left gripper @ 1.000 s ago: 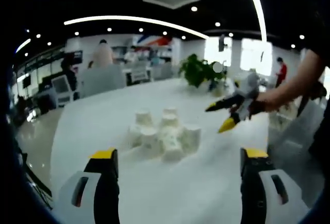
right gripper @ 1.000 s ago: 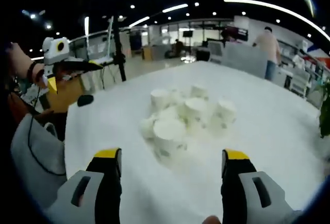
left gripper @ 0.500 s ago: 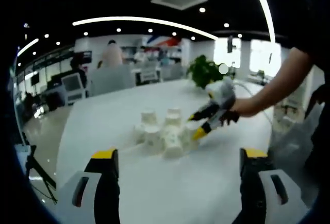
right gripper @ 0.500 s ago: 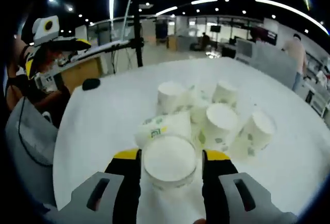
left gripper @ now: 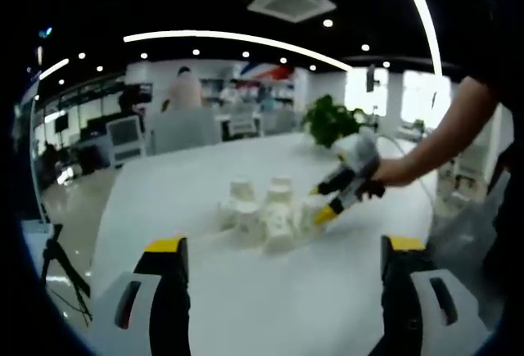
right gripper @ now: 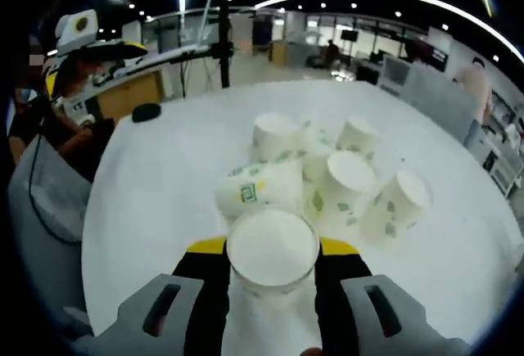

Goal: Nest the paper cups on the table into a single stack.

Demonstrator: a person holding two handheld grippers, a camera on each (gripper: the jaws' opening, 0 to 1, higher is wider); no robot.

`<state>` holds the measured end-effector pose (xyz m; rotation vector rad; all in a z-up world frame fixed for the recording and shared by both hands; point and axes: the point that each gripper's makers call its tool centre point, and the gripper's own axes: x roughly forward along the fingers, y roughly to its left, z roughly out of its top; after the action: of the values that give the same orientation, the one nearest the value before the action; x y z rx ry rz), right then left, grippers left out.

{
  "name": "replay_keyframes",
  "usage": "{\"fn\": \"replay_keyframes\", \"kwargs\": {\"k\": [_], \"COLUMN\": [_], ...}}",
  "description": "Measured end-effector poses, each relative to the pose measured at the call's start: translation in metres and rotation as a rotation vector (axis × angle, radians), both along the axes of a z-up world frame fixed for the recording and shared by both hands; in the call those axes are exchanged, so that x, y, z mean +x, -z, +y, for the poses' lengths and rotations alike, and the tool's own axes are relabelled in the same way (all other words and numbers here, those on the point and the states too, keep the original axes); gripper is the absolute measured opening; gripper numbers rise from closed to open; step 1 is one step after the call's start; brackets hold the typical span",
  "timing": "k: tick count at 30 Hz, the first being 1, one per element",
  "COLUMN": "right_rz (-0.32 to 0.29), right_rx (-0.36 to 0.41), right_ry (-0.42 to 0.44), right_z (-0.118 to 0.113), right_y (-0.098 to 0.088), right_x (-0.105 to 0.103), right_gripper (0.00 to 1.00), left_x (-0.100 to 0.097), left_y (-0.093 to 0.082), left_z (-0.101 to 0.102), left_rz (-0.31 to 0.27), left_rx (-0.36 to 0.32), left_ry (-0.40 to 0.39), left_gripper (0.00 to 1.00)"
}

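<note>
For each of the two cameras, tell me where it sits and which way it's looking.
Left gripper view: rides on the left gripper, held back and open, facing across the table at the paper cups; the right gripper and the person's forearm enter from the right.
Right gripper view: rides on the right gripper, low at the cluster, jaws closed on the nearest cup; the left gripper shows at upper left.
Shared: table, cup cluster, both grippers.

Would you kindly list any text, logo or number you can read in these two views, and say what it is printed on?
No text reads clearly.
Tipped-over paper cup: a green square logo with yellow, lettering too blurred to read.
Upright paper cups: green leaf-like prints, no legible words.
Far wall sign: red and blue shapes, unreadable.
</note>
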<state>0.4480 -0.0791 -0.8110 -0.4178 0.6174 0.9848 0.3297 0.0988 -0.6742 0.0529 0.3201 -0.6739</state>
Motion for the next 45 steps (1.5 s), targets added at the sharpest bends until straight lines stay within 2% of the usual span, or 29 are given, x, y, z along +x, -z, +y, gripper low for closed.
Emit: {"fn": "replay_keyframes", "kwargs": {"k": [7,13,15,23,28,33,36,43,45], "right_rz": [-0.001,-0.013,-0.017,-0.071,-0.125,-0.149,-0.201,-0.235,-0.245], "right_rx": [0.006,0.079,0.127,0.209,0.194,0.209,0.239,0.297,0.302], "right_ry": [0.037,0.114,0.156,0.194,0.173,0.177,0.182,0.164,0.163], "right_z": [-0.006,-0.014,-0.016,-0.016,-0.014,-0.014,-0.011,-0.008,-0.009], "right_y": [-0.013,-0.043,-0.056,-0.098,-0.116,-0.132,-0.157,-0.197,-0.204], "right_x": [-0.005,-0.008,-0.009,-0.022,-0.033,-0.041,-0.049,-0.070,-0.076], "right_gripper": [0.37,0.37,0.37,0.37,0.37,0.37,0.37,0.37,0.37], "left_x": [0.003,0.002,0.001,-0.004,-0.005,-0.007,-0.010,-0.012,-0.012], "left_y": [-0.007,-0.005,-0.005,0.001,0.001,0.000,-0.002,0.001,0.001], "left_z": [0.000,0.001,0.000,-0.003,-0.005,-0.007,-0.010,-0.014,-0.016], "left_rz": [-0.020,-0.027,-0.030,-0.027,-0.030,-0.030,-0.031,-0.024,-0.024], "left_rx": [-0.017,-0.039,-0.051,-0.061,-0.071,-0.081,-0.096,-0.102,-0.108], "left_ry": [0.004,0.005,0.007,0.046,0.071,0.089,0.110,0.137,0.138], "left_gripper": [0.96,0.96,0.96,0.95,0.95,0.95,0.95,0.95,0.95]}}
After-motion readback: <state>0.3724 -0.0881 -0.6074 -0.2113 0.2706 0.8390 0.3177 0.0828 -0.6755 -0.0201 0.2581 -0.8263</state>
